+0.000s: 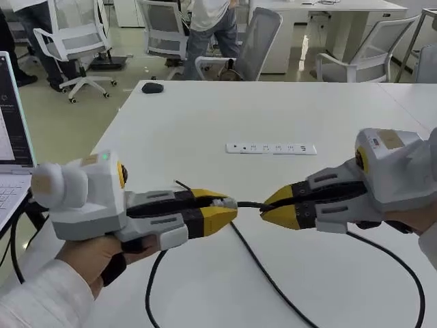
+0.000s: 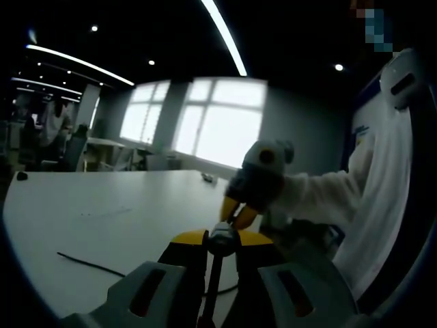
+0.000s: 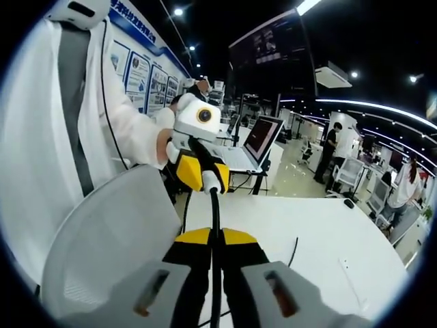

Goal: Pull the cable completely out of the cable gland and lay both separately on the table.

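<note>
**Left tool** (image 1: 222,208): jaws closed down on the cable gland (image 1: 231,203) and held level above the counter (image 1: 205,116). Left gripper view: gland (image 2: 222,239) seated right at the jaw tips, grey and round. Judged to be held this way to anchor the fitting against the pull.

**Right tool** (image 1: 268,207): jaws pinched shut on the cable (image 1: 249,204), tip to tip with the left tool, near but apart, across a short bare stretch of black cable. Right gripper view: cable (image 3: 216,225) running straight out from the jaws to the gland (image 3: 210,183). Gripped close to the fitting, probably to keep the pull in line with the bore.

**Remaining cable:** hanging below both tools and trailing in slack loops over the counter on the near side. Loose, so little drag expected.

**Status:** cable threaded through the gland, not yet drawn out. Neither part laid down. Length left behind the left tool's jaws hidden.

**Next, by judgement:** straight pull apart. Possible slip at either grip.

**Beyond the tools:** power strip (image 1: 271,147) close behind, mouse (image 1: 152,87) well apart at the far edge.
</note>
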Available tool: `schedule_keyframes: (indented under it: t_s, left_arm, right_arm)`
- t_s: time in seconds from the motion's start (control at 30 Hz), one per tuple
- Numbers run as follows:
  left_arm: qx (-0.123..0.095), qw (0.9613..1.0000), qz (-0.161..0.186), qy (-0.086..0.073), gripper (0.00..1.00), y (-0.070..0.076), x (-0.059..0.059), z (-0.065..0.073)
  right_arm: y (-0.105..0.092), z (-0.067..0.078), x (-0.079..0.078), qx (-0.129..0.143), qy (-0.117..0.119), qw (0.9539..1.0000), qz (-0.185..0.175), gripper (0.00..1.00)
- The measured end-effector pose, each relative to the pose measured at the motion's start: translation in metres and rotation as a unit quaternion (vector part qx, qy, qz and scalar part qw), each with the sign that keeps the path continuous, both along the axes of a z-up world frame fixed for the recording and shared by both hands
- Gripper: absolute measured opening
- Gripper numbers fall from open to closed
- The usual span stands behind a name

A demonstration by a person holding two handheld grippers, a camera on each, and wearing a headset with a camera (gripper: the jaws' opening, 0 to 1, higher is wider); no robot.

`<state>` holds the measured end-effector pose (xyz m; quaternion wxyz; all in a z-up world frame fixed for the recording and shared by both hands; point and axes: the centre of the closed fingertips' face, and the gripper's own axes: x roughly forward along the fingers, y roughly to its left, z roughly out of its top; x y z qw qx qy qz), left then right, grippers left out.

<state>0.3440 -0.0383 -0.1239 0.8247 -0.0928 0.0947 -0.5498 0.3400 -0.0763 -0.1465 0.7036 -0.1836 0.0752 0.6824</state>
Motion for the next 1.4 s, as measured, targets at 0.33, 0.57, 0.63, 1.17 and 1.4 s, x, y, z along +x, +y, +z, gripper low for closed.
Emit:
schedule_keyframes:
  t_s: [0.33, 0.57, 0.63, 1.17, 1.4]
  left_arm:
    - [-0.004, 0.9999, 0.012, 0.001, 0.16, 0.006, 0.003, 0.001]
    - [-0.009, 0.9997, 0.023, 0.002, 0.16, 0.014, 0.005, 0.002]
    - [-0.01, 0.9996, 0.026, 0.002, 0.16, 0.016, 0.006, 0.002]
    - [-0.018, 0.9992, 0.035, -0.003, 0.16, 0.019, 0.005, 0.007]
    - [-0.015, 0.9993, 0.035, -0.005, 0.16, 0.017, 0.004, 0.007]
  right_arm:
    - [-0.025, -0.008, 0.006, -0.007, 0.009, 0.9995, -0.031, 0.03]
    - [-0.042, -0.016, 0.012, -0.013, 0.019, 0.9983, -0.053, 0.03]
    - [-0.047, -0.018, 0.013, -0.014, 0.022, 0.9978, -0.061, 0.03]
    - [-0.059, -0.027, 0.015, -0.013, 0.038, 0.9955, -0.086, 0.03]
    - [-0.061, -0.029, 0.018, -0.016, 0.042, 0.9944, -0.095, 0.05]
